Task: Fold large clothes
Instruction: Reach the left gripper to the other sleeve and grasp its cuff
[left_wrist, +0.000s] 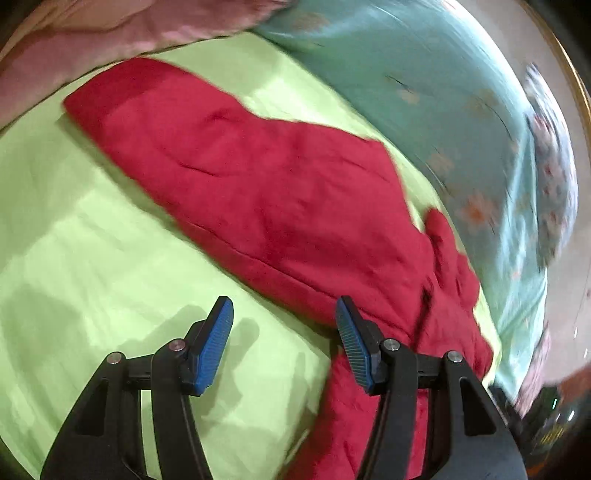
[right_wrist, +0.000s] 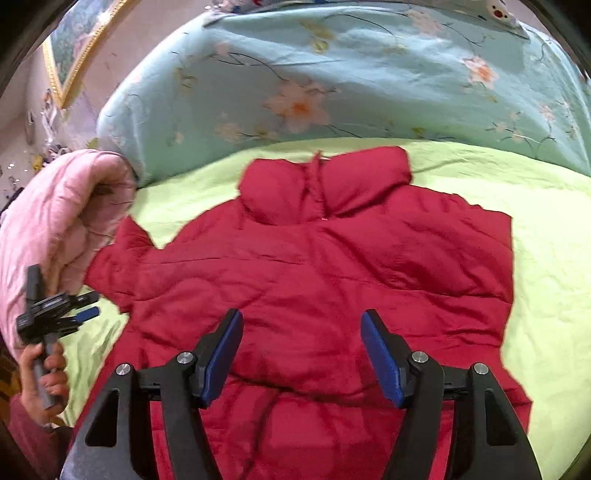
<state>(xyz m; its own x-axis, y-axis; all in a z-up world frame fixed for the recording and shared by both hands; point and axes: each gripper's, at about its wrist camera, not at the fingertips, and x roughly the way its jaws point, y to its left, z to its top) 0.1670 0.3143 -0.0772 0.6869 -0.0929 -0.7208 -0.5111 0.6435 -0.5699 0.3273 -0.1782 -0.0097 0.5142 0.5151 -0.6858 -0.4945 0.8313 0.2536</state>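
Note:
A red padded jacket (right_wrist: 317, 266) lies flat on a lime-green bedsheet (right_wrist: 546, 229), collar toward the far side. In the left wrist view the jacket (left_wrist: 266, 192) runs diagonally, with its near part under my right fingertip. My left gripper (left_wrist: 284, 314) is open and empty, just above the sheet at the jacket's edge; it also shows in the right wrist view (right_wrist: 86, 308), held in a hand at the jacket's left sleeve. My right gripper (right_wrist: 301, 325) is open and empty, hovering over the jacket's lower middle.
A turquoise floral quilt (right_wrist: 332, 81) is piled along the far side of the bed. A pink quilt (right_wrist: 55, 221) lies at the left, beside the jacket's sleeve. A framed picture (right_wrist: 77, 48) hangs on the wall at the far left.

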